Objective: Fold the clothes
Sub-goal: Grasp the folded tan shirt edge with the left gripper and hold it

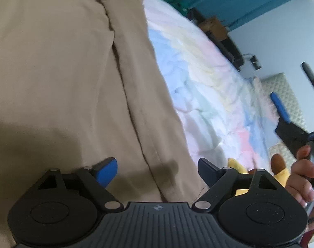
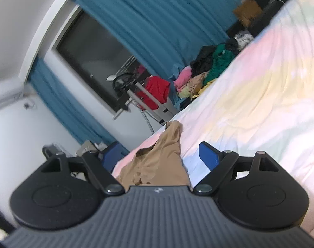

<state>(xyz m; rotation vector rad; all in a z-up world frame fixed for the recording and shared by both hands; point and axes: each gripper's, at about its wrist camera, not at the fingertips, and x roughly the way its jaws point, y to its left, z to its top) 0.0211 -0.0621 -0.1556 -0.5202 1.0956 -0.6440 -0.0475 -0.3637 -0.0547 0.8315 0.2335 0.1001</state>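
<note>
A tan garment (image 1: 70, 78) lies spread on the pastel tie-dye bedsheet (image 1: 206, 86), filling the left of the left wrist view. My left gripper (image 1: 157, 172) hovers just above its near edge, open and empty. My right gripper (image 2: 160, 157) is open and empty, with a bunched end of the tan garment (image 2: 159, 161) lying on the sheet (image 2: 249, 107) between its fingers, not clamped. The right gripper also shows in the left wrist view (image 1: 289, 111), held up in a hand at the right.
A pile of mixed clothes (image 2: 206, 70) sits at the bed's far edge. Teal curtains (image 2: 157, 16), a dark window and a stand with a red garment (image 2: 154, 93) are beyond. A yellow item (image 1: 239, 169) lies near the hand.
</note>
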